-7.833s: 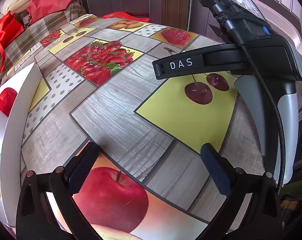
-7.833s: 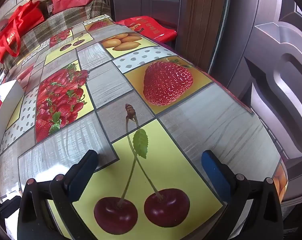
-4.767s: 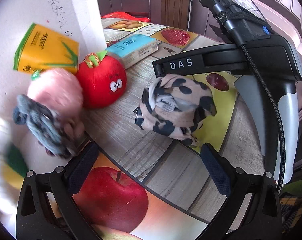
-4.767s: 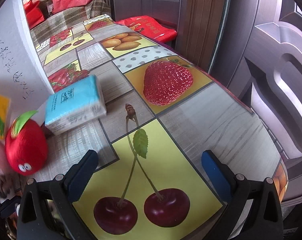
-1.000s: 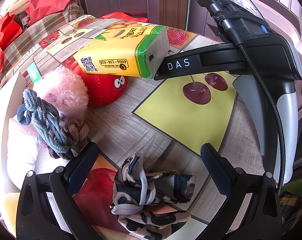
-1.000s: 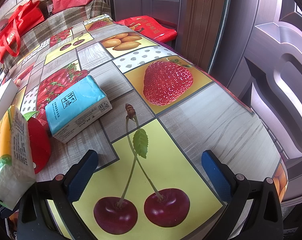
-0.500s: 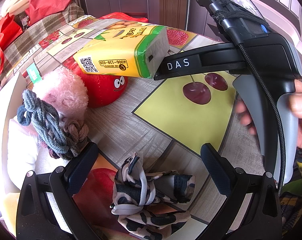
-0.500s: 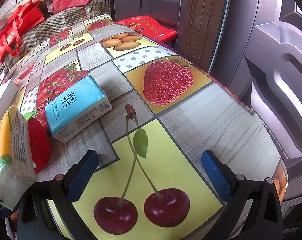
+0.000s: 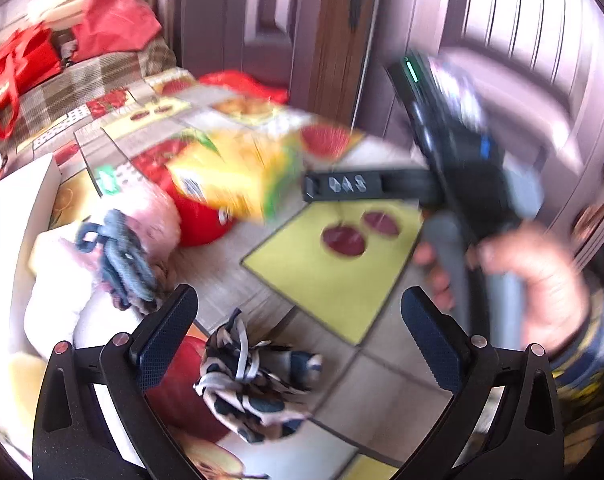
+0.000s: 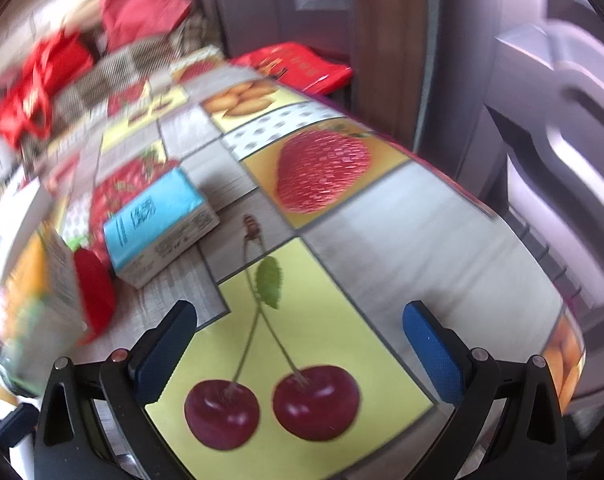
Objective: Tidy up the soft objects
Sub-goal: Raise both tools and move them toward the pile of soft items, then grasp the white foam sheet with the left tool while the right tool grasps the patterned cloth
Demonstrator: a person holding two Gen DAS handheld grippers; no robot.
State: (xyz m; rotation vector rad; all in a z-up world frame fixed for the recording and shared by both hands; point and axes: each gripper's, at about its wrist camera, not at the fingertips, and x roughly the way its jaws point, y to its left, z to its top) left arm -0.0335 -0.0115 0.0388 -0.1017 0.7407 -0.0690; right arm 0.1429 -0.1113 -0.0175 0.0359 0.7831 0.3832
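Observation:
Both views are motion-blurred. In the left wrist view my left gripper is open and empty above a camouflage cloth bundle on the fruit-print tablecloth. Left of it lie a grey-blue knotted rope, a pink fluffy toy, a red plush tomato and a yellow tissue pack resting on the tomato. My right gripper is open and empty over the cherry print; a hand grips its handle. A blue tissue pack lies ahead to its left.
A white box wall stands at the left. Red bags sit on a plaid seat beyond the table. A wooden door is behind. The table edge runs along the right.
A dumped pile of soft things has settled on the table. Both grippers have just lifted and tilted; a hand now grips the right gripper's handle. Both views turned blurry.

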